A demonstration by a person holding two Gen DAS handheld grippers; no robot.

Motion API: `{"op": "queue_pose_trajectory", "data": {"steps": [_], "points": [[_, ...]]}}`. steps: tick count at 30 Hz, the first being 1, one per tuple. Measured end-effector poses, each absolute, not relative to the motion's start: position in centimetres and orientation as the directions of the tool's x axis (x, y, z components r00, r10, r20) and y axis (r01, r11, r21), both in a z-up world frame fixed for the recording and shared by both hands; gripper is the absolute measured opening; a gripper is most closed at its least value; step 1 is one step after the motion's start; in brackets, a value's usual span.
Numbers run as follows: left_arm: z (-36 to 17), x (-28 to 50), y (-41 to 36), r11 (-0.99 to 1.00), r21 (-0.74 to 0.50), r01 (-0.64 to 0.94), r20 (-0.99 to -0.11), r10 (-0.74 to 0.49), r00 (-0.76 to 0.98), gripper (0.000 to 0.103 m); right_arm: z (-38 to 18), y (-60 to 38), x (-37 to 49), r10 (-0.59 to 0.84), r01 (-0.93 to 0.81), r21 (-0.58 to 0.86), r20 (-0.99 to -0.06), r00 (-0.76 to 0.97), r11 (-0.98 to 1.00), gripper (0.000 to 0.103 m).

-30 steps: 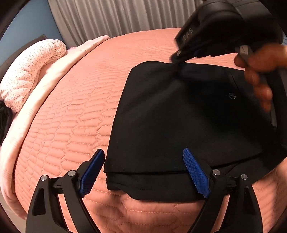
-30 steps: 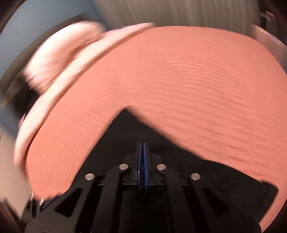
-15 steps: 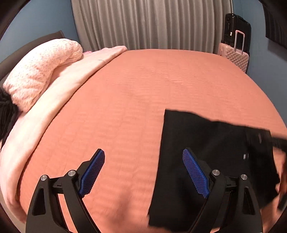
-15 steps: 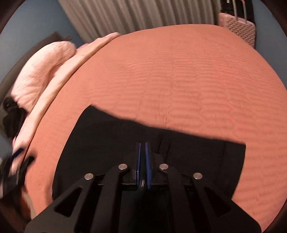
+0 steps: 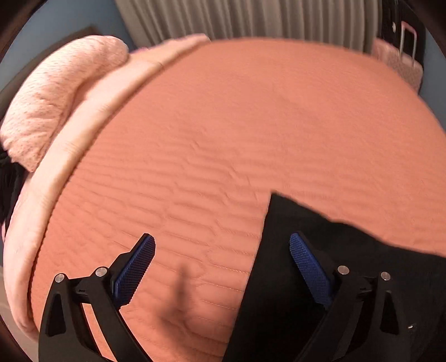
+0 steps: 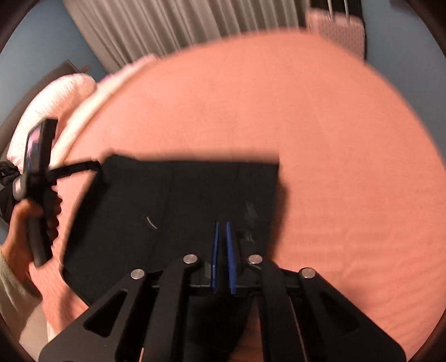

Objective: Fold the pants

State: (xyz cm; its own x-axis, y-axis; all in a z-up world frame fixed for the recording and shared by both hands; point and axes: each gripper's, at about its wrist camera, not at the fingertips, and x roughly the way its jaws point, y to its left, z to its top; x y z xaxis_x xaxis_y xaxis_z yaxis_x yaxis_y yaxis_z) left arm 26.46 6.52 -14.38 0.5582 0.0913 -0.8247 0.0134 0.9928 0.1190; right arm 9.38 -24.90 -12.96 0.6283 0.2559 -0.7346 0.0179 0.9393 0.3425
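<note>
The black pants (image 6: 178, 211) are seen lying folded into a flat dark rectangle on the salmon quilted bedspread (image 5: 251, 125), toward the near edge of the bed, with bare quilt around their far and right sides. The right gripper (image 6: 222, 231) is held low over the near part of the pants, its blue pads (image 6: 214, 250) brought almost together with only a thin gap; whether any cloth is pinched between them cannot be told. The left gripper (image 5: 221, 245) is held wide open above the bedspread, one blue pad over bare quilt and the other over the left part of the pants (image 5: 348, 250), nothing being gripped. A pale pink pillow (image 5: 55, 94) and folded blanket (image 5: 92, 117) are seen along the bed's left edge, grey curtains (image 6: 181, 25) behind, and a pink suitcase (image 5: 401, 61) at the far right corner.
</note>
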Motion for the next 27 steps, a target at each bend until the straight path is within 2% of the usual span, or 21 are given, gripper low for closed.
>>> {"op": "queue_pose_trajectory", "data": {"steps": [1,3,5,6,7,9,10,11,12,13,14,15,17,19,21,22,23,25,26,27], "points": [[-13.3,25.9,6.4,0.998,0.058,0.012,-0.816,0.041,0.576,0.095,-12.6,-24.1,10.4,0.306,-0.009,0.385,-0.717,0.626,0.923,0.007],[-13.2,26.0,4.8,0.998,0.044,0.034,-0.825,0.017,0.565,0.097,-13.3,-22.6,12.9,0.364,-0.048,0.428,-0.698,0.616,0.902,0.007],[-15.9,27.7,2.0,0.981,0.184,0.066,-0.849,0.125,0.513,0.098,-15.6,-21.9,15.4,0.335,-0.027,0.387,-0.758,0.56,0.922,0.006],[-18.1,29.1,1.2,0.964,0.256,0.076,-0.859,0.191,0.474,0.098,-17.0,-22.3,16.4,0.301,-0.005,0.355,-0.786,0.541,0.935,0.0],[-19.4,29.7,1.2,0.957,0.278,0.08,-0.861,0.212,0.462,0.098,-18.1,-24.1,16.3,0.373,-0.015,0.437,-0.749,0.548,0.899,0.0],[-20.3,30.8,2.8,0.982,0.172,0.071,-0.888,0.124,0.442,0.098,-18.0,-26.1,16.3,0.409,0.052,0.523,-0.721,0.56,0.851,0.0],[-20.3,31.1,3.2,0.986,0.155,0.068,-0.892,0.11,0.439,0.098,-17.2,-27.4,15.3,0.354,0.085,0.488,-0.731,0.583,0.869,0.0],[-20.0,31.5,3.1,0.979,0.194,0.07,-0.874,0.14,0.466,0.098,-16.7,-27.2,15.0,0.343,0.091,0.48,-0.735,0.585,0.872,0.0],[-19.5,31.8,3.2,0.957,0.289,0.027,-0.824,0.234,0.515,0.098,-16.0,-27.0,14.5,0.324,0.105,0.463,-0.746,0.581,0.88,0.0],[-19.0,32.2,3.5,0.928,0.372,-0.019,-0.773,0.321,0.548,0.092,-15.3,-26.7,13.7,0.275,0.117,0.415,-0.763,0.585,0.902,0.0],[-18.5,32.7,4.4,0.899,0.431,-0.073,-0.728,0.395,0.56,0.091,-14.0,-25.4,13.5,0.233,0.091,0.355,-0.765,0.6,0.931,0.006],[-18.0,32.8,5.0,0.914,0.399,-0.073,-0.743,0.37,0.558,0.091,-13.4,-23.9,13.8,0.25,0.043,0.347,-0.752,0.61,0.937,0.006],[-16.1,31.4,6.6,0.965,0.258,-0.051,-0.786,0.241,0.57,0.089,-13.6,-21.8,14.7,0.341,-0.062,0.381,-0.731,0.591,0.923,0.005],[-14.4,28.1,6.6,0.983,0.184,-0.004,-0.777,0.148,0.612,0.091,-17.1,-21.9,16.6,0.266,-0.038,0.288,-0.814,0.516,0.957,0.003],[-14.1,24.1,5.7,0.978,0.189,0.086,-0.786,0.098,0.61,0.091,-17.3,-24.8,15.6,0.339,0.045,0.431,-0.765,0.547,0.901,0.0],[-14.5,22.6,5.1,0.972,0.203,0.118,-0.801,0.095,0.591,0.091,-15.7,-26.2,13.7,0.264,0.108,0.399,-0.763,0.59,0.911,0.0],[-15.4,21.0,5.0,0.967,0.208,0.15,-0.823,0.09,0.561,0.091,-14.3,-26.5,12.5,0.25,0.094,0.389,-0.74,0.624,0.917,0.006],[-16.9,17.9,5.8,0.968,0.195,0.156,-0.839,0.082,0.538,0.089,-13.1,-25.7,9.9,0.313,0.019,0.416,-0.713,0.627,0.909,0.006],[-17.2,16.0,6.0,0.974,0.173,0.148,-0.839,0.067,0.54,0.089,-13.9,-24.4,8.2,0.37,-0.038,0.424,-0.74,0.561,0.905,0.006],[-17.4,14.3,6.0,0.976,0.141,0.163,-0.845,0.033,0.533,0.089,-15.2,-23.2,7.5,0.366,-0.078,0.382,-0.78,0.507,0.921,0.003]]}}
